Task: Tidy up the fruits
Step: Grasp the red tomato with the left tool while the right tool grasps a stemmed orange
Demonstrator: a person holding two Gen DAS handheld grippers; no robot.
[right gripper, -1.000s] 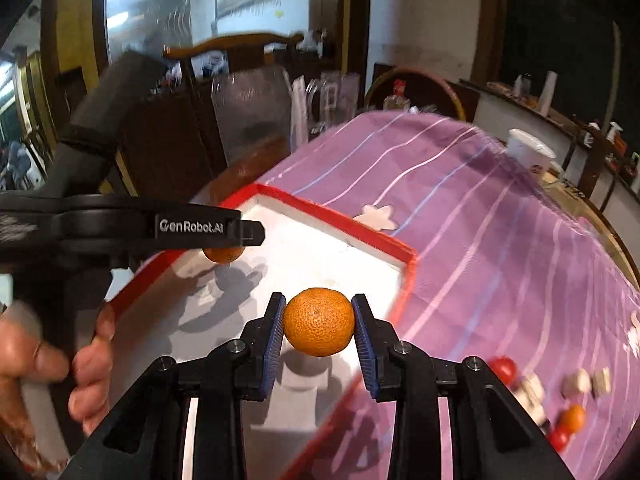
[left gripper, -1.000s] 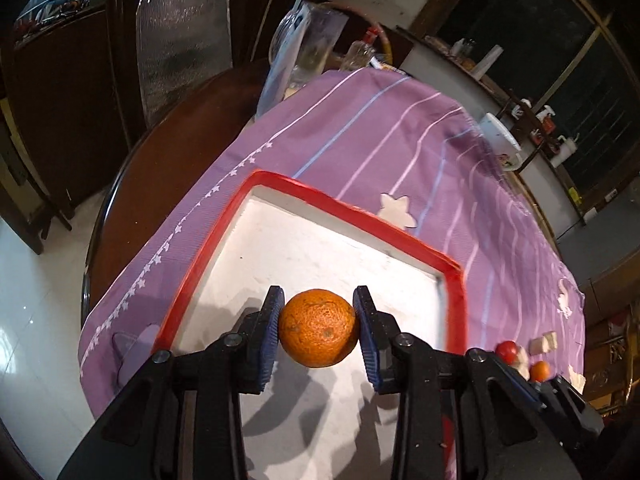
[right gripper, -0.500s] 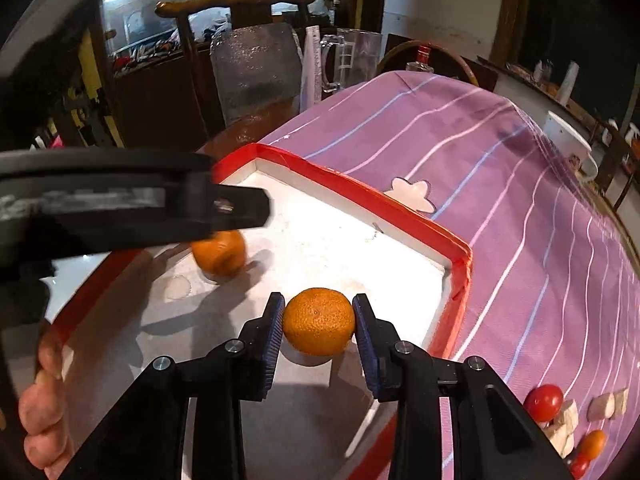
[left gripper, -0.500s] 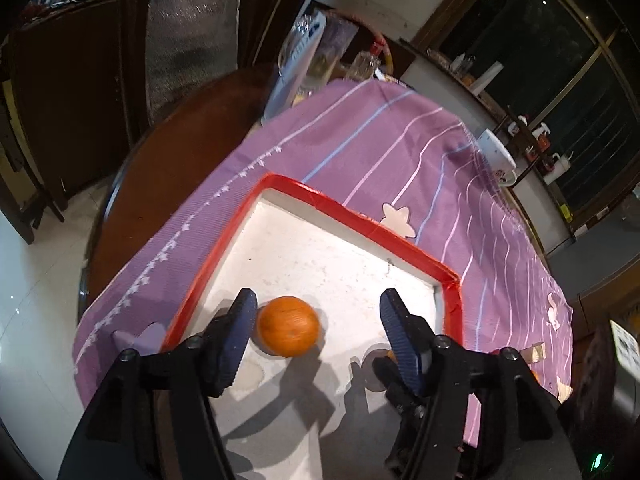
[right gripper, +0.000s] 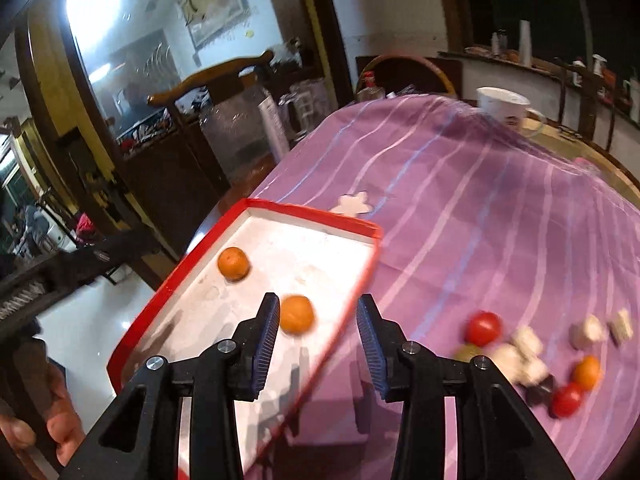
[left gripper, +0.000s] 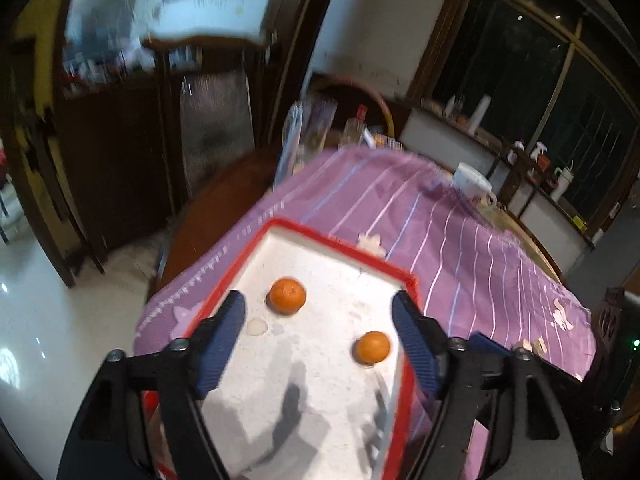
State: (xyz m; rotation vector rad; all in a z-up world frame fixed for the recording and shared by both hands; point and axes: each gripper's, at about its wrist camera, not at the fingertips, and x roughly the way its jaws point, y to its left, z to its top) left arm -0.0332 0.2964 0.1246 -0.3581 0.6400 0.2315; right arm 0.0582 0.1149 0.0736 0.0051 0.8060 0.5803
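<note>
Seeing a purple striped cloth (right gripper: 480, 220) spreading under and ahead of the right tongs (right gripper: 316, 320); a white cup (right gripper: 502, 106) standing far ahead, to the right; white blocks (right gripper: 528, 342) lying blurred just right of those tongs; a wooden chair (right gripper: 208, 80) standing far ahead, to the left. Ahead of the left tongs (left gripper: 320, 332), catching a red-capped bottle (left gripper: 354, 128) standing beside blurred glassware (left gripper: 304, 136); a dark window (left gripper: 540, 80) showing high to the right
</note>
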